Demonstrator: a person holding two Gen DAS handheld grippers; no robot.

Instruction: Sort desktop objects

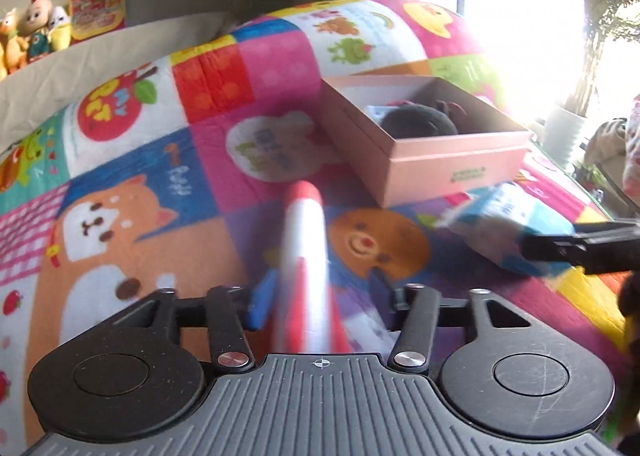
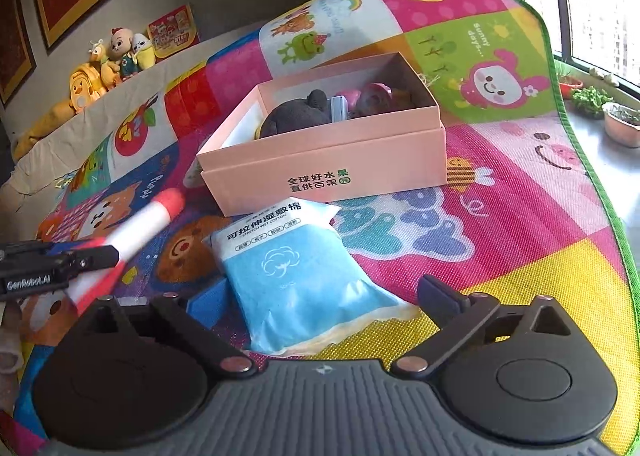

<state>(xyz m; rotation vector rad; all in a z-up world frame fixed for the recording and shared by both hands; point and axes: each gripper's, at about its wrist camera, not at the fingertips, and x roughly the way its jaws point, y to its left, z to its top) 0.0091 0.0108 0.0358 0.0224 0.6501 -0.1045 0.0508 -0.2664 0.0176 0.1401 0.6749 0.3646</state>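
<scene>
Sorting looks partly done to me: my left hand-held gripper (image 1: 320, 306) pinches the red-and-white tube (image 1: 305, 256), my right hand-held gripper (image 2: 324, 302) stands spread around the blue cotton-pad packet (image 2: 296, 280) lying on the mat (image 2: 520, 216), and beyond, the pink box (image 2: 332, 172) holds several items.

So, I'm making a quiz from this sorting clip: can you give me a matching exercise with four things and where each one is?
Things:
1. red and white foam rocket
2. blue and white cotton-pad pouch
3. dark plush toy
4. row of cartoon dolls

Places:
A. inside the pink cardboard box
B. on the ledge by the wall
C. between the left gripper's jaws
D. flat on the colourful play mat, between the box and the right gripper

Pairs: 1-C, 2-D, 3-A, 4-B
</scene>
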